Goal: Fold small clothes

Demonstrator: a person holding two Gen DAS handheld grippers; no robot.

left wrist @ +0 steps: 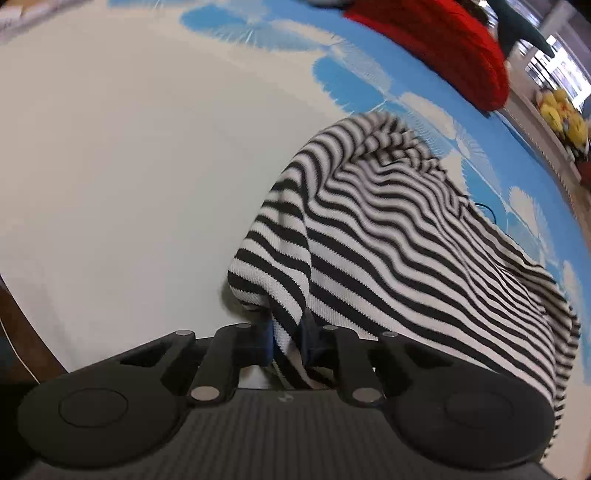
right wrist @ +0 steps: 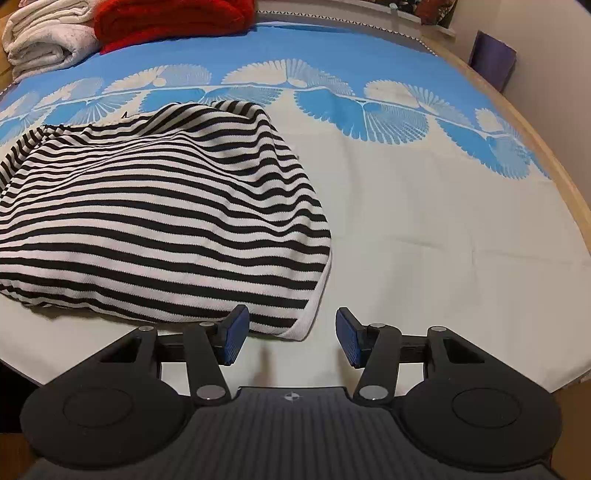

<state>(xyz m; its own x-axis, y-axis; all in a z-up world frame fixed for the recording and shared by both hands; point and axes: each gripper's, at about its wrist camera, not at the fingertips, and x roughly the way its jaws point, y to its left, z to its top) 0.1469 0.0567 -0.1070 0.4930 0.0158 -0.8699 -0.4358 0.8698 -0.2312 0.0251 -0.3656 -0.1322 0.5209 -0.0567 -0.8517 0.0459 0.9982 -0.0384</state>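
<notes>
The left hand-held gripper (left wrist: 290,341) is partly hidden: the striped cloth falls over its blue pads, so only a small piece of the left pad (left wrist: 266,341) can be seen. Its jaws are pressed nearly together and they pinch an edge of the black-and-white striped garment (left wrist: 388,236). No earlier picture is given, so I say only this.

The garment is a knit with a fine ribbed texture and narrow even stripes. It lies in a soft heap on the cloth-covered surface (right wrist: 424,229), lifted at the corner which the left hand-held gripper holds. In the right wrist view its left part is cut off by the picture edge. A white hem (right wrist: 308,317) runs along its near corner.

The right hand-held gripper (right wrist: 291,338) is spread wide. The near corner of the garment lies just in front of its left pad and between the fingers, but the pads do not press on it.

The cover of the surface is cream near the camera and bright blue farther away, with a row of white fan-shaped prints (right wrist: 399,99). At the far edge there is a red fluffy folded textile (right wrist: 166,18) and beside it a white folded towel (right wrist: 48,37). In the left wrist view some yellow things (left wrist: 561,114) stand far at the right; they are too blurred to name. No writing can be read; only a small round mark is on the right gripper body (right wrist: 291,397).
</notes>
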